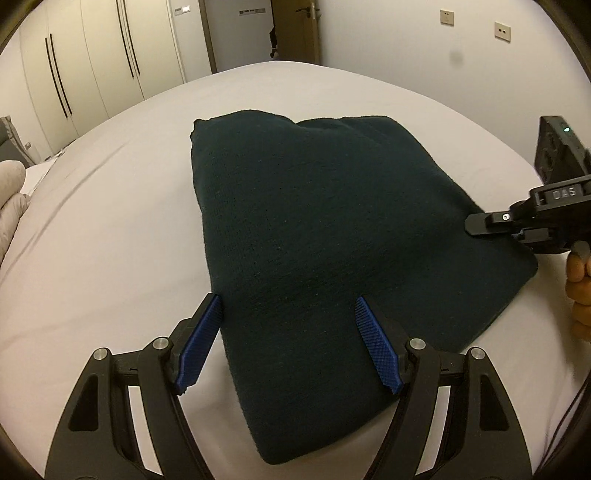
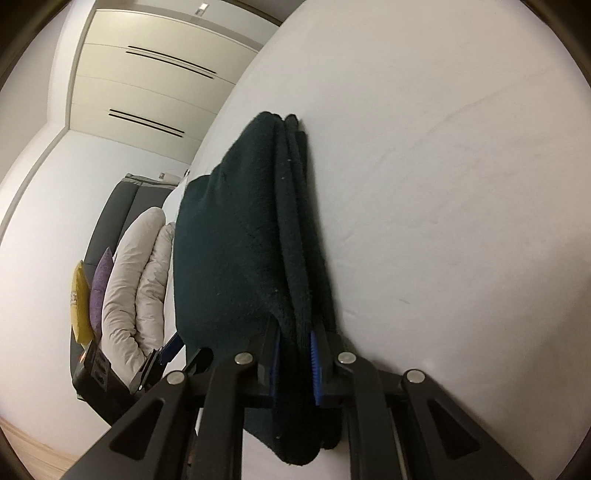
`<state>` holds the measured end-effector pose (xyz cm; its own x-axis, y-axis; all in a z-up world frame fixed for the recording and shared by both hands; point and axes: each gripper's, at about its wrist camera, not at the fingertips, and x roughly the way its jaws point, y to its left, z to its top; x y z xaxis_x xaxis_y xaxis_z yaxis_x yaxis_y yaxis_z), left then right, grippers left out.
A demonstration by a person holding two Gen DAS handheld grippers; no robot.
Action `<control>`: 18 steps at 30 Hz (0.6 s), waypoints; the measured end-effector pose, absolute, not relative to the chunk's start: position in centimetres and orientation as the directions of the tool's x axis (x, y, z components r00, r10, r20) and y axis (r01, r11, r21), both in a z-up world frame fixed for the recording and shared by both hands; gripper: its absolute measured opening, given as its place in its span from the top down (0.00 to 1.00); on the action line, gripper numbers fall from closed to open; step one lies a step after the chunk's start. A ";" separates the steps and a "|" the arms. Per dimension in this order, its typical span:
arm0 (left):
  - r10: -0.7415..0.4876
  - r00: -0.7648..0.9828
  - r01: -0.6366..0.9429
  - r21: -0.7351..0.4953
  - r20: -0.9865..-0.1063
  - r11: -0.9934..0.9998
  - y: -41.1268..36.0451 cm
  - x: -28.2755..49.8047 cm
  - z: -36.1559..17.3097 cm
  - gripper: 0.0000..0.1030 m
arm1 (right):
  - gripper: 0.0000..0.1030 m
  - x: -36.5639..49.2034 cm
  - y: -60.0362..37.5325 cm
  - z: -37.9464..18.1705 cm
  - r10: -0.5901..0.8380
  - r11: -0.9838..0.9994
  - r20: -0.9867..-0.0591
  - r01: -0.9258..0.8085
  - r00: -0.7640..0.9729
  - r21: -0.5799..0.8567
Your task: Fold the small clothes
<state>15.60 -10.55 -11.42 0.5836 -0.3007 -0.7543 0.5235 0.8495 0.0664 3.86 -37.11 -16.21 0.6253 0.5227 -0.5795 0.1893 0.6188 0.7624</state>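
Note:
A dark green knit garment (image 1: 314, 229) lies folded on the white bed (image 1: 110, 240). My left gripper (image 1: 288, 310) is open just above the garment's near left edge, with its blue pads (image 1: 199, 343) apart and nothing between them. My right gripper (image 2: 295, 350) is shut on the garment's right edge, with several stacked layers (image 2: 251, 240) pinched between its blue pads (image 2: 315, 365). In the left wrist view the right gripper (image 1: 480, 223) comes in from the right at that edge. In the right wrist view the left gripper (image 2: 162, 354) shows at the lower left.
White wardrobes (image 1: 92, 66) and a doorway (image 1: 291, 29) stand beyond the bed. Beige pillows (image 2: 136, 280), a purple cushion (image 2: 99, 284) and a yellow cushion (image 2: 79, 299) lean on a dark headboard (image 2: 118, 206). Wall sockets (image 1: 502, 31) are at the far right.

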 end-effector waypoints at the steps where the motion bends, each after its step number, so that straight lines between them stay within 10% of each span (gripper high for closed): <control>1: -0.295 0.579 0.522 0.067 -0.760 0.851 -10.5 15.9 -11.6 0.27 | 0.80 3.6 -36.9 -15.5 0.494 0.642 -0.602 0.203 0.628 0.739; 18: -0.240 0.557 0.500 0.090 -0.795 0.861 -12.3 18.1 -12.6 0.27 | 0.81 1.8 -31.2 -13.4 0.389 0.816 -0.690 0.120 0.610 0.566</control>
<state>18.07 -12.35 -12.64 0.5570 -0.2400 -0.7951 0.5002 0.8612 0.0905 1.75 -31.21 -13.44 0.6097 0.3893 -0.6905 0.1200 0.8157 0.5659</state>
